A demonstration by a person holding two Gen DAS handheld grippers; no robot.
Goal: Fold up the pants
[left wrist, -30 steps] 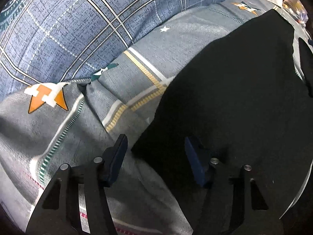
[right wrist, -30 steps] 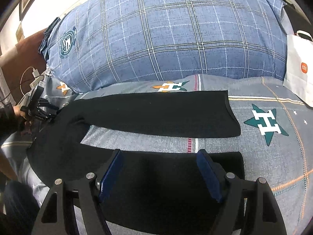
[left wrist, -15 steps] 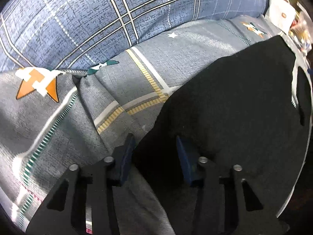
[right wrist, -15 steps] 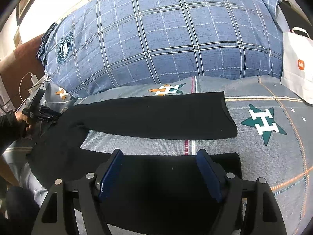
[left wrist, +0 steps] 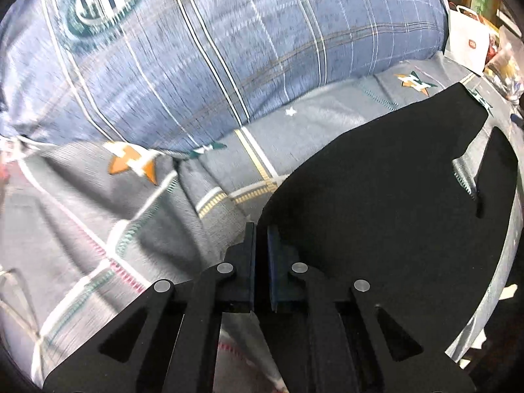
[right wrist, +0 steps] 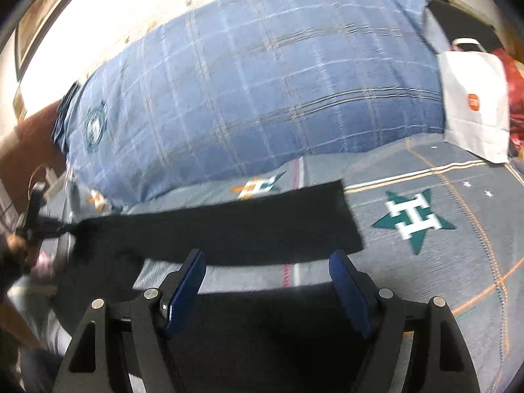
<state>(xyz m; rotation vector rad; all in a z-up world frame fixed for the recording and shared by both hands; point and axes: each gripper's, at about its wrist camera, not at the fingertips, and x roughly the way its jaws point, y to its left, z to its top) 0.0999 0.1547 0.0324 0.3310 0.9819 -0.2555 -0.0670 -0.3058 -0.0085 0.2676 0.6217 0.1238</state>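
A: Item one, pants point(right wrist: 229, 229): black, spread flat on the bed point(right wrist: 458, 262); far leg runs crosswise in the right wrist view, hem toward the teal star print point(right wrist: 414, 219); near leg lies under the right gripper; the two legs lie apart, a strip of grey sheet between them; waist end toward the person's left

B: Left gripper point(left wrist: 260, 258)?

A: Fingers point(left wrist: 249, 262) clenched together on the waist-corner edge of the pants point(left wrist: 376, 203); black cloth runs from the pinch away to the right and forward in the left wrist view; how deep the cloth sits in the pinch is hard to read, dark on dark

B: Right gripper point(right wrist: 267, 290)?

A: Fingers point(right wrist: 188, 286) spread wide, nothing between them; near leg directly beneath and between the pads; whether they touch the cloth cannot be told

B: The relation the next move turns on?

A: Long axis of the legs lies crosswise to the right gripper's fingers, left to right; judged: left hand has the waist end, right hand is the nearer one to the leg end, so the near leg probably wants a pinch at its edge before one leg is brought over the other

B: Other entries?

A: Blue plaid duvet point(right wrist: 262, 98), bunched along the far side of the bed; white paper bag point(right wrist: 475, 104) at the right, beyond the hems; both frames blurred
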